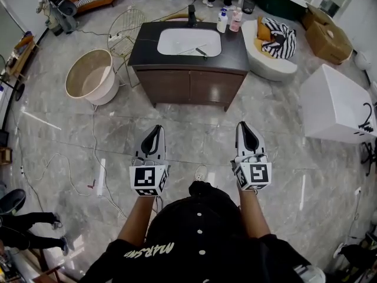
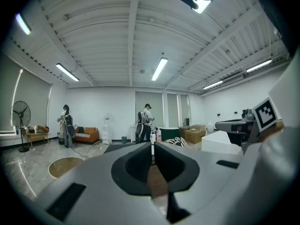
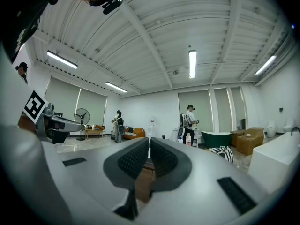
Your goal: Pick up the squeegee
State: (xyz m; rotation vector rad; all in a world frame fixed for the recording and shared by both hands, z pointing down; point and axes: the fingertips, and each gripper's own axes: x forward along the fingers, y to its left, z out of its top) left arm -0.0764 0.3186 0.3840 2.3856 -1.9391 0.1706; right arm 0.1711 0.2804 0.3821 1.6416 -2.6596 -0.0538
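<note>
The left gripper (image 1: pixel 154 135) is clenched, its two dark pads drawn together with only a thin slit between them and nothing held in it. The right gripper (image 1: pixel 246 131) is clenched the same way and is likewise empty. Both are held out side by side above the grey tiled floor (image 1: pixel 70 134), pointing toward the front edge of the counter (image 1: pixel 235 50) and well apart from it.

The squeegee (image 1: pixel 199 51) lies in the white sink (image 1: pixel 177 39) set into the dark top of the counter, near the basin's front right corner. It shows as a thin pale strip ending in a short dark handle, which rests by the basin's rim; it is too small to make out more. Neither gripper touches it. Two bottles (image 1: pixel 222 21) stand at the counter's back right corner.
</note>
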